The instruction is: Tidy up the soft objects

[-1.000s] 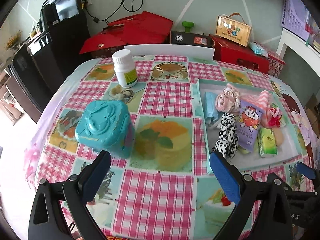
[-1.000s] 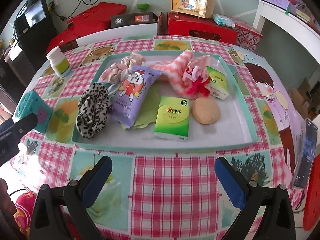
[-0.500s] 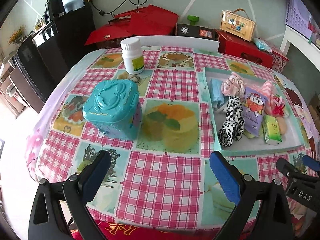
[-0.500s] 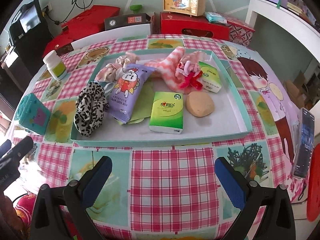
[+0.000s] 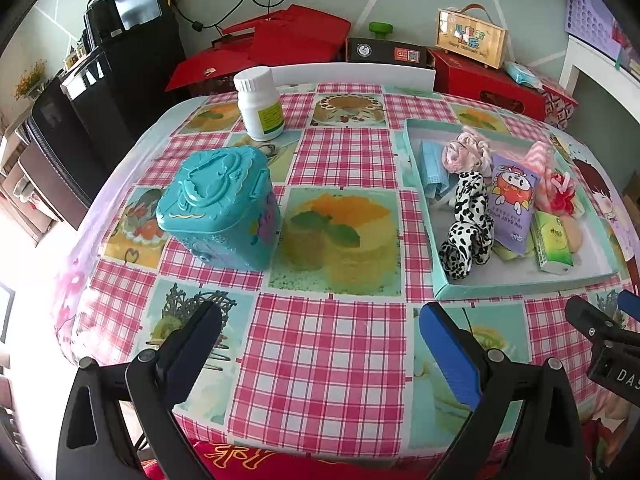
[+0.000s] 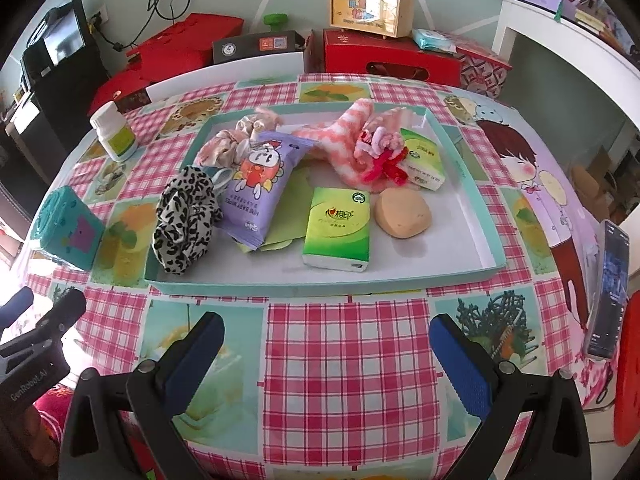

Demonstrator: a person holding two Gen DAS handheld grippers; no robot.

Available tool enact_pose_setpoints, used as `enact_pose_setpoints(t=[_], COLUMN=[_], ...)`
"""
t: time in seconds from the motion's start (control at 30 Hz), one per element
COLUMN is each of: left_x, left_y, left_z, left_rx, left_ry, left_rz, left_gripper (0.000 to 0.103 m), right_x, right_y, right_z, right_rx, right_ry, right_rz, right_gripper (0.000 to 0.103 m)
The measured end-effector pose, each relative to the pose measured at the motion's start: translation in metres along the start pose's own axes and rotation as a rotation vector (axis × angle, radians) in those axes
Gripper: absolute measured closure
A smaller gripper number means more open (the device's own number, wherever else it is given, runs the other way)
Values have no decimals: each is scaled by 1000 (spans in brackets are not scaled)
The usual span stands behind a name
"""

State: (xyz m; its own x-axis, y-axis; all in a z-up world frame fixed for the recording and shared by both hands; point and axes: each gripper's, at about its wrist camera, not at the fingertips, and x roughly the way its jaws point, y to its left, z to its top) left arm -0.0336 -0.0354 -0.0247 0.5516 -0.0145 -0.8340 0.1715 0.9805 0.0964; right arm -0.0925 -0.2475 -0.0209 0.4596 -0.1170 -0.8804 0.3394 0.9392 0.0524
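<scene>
A shallow teal tray [image 6: 476, 188] [image 5: 516, 290] on the checked tablecloth holds soft things: a leopard-print scrunchie [image 6: 184, 220] [image 5: 466, 232], a pink scrunchie [image 6: 224, 146], a purple wipes pack [image 6: 260, 184], a pink striped cloth [image 6: 344, 136], two green tissue packs [image 6: 338, 228], a beige sponge [image 6: 403, 214]. My right gripper [image 6: 326, 346] hangs open over the table's near edge, short of the tray. My left gripper [image 5: 320, 342] is open too, nothing between its fingers, near the front edge left of the tray.
A turquoise lidded box [image 5: 220, 208] stands left of the tray, a white pill bottle [image 5: 260, 106] behind it. A phone [image 6: 606, 288] lies at the table's right edge. Red boxes and a white chair back stand beyond the far edge.
Both grippers have drawn back toward the table's near edge and risen, so the tray and the turquoise box look farther away. Both stayed open.
</scene>
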Motion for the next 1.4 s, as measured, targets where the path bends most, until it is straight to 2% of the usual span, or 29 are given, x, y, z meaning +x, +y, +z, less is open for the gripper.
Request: enact_pose_setpoints(t=[1.4], left_x=[7], left_y=[0], left_z=[-3], left_rx=[0], left_ry=[28], left_rz=[-2], left_gripper=[4], right_x=[7], right_y=[-2], right_z=[0], right_rx=[5], right_ry=[37], right_rz=[-13], right_gripper=[0])
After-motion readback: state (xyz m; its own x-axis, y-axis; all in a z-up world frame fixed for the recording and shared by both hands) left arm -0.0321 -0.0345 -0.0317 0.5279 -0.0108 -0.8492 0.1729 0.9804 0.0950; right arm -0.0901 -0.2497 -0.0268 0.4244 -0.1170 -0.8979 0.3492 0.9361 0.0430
